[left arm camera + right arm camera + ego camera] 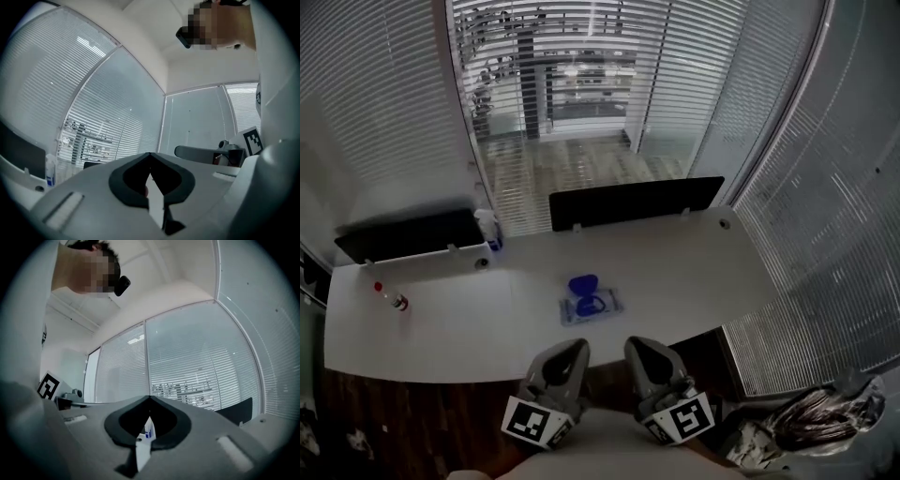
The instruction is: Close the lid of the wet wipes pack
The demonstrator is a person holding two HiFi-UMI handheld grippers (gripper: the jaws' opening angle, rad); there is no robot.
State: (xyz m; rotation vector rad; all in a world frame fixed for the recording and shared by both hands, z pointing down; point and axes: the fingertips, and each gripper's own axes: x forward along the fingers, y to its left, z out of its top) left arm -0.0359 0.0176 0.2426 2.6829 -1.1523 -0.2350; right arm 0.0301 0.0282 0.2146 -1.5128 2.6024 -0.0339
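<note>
Wet wipes pack (592,307) lies flat on the white table (694,272), roughly mid-table and toward the near edge. Its blue lid (583,284) is flipped up on the far side, so the pack is open.

Left gripper (578,348) and right gripper (632,345) are both at the near edge of the table, side by side, tips pointing at the pack but well short of it, touching nothing. Left gripper view: jaws together at the tips, nothing between them. Right gripper view: same, tips meeting and empty. The spray bottle (148,429) shows through the slit.

Other things on the table:
- small bottle with a red cap (393,299), far left, lying on its side
- spray bottle, far left, next to the left dark divider panel (408,235)
- second dark divider panel (637,202) along the far edge, right of centre

Blinds (825,253) run along the right and far walls. A crumpled bag (825,410) is on the floor, near right.
</note>
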